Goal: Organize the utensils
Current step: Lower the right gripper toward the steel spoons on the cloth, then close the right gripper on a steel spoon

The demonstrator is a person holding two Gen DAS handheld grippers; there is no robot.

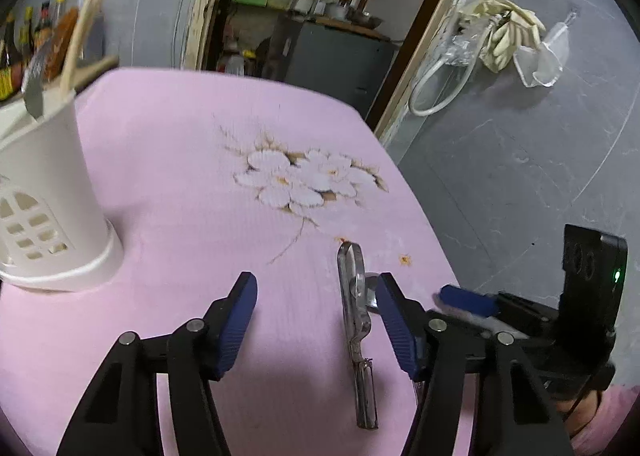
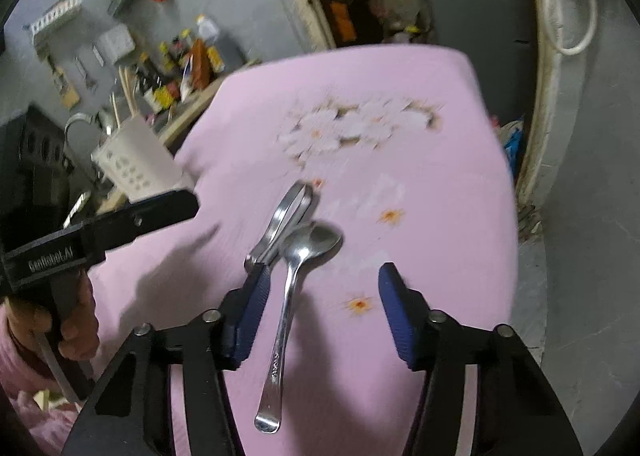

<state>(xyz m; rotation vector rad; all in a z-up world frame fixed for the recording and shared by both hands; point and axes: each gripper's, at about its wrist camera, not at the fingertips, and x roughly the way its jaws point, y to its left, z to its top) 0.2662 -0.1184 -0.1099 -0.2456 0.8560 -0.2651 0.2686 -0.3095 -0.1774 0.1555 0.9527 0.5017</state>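
Note:
A metal peeler lies on the pink tablecloth, just inside the right finger of my open left gripper. A steel spoon lies beside the peeler in the right wrist view, its bowl touching the peeler. My right gripper is open and empty, with the spoon's handle between its fingers, nearer the left one. A white slotted utensil holder stands at the left with chopsticks and a utensil in it; it also shows in the right wrist view.
The table's right edge drops to a grey floor. Bottles and sauce jars stand on a shelf behind the holder. A doorway opens behind the table. The left gripper and the hand holding it show at the left of the right wrist view.

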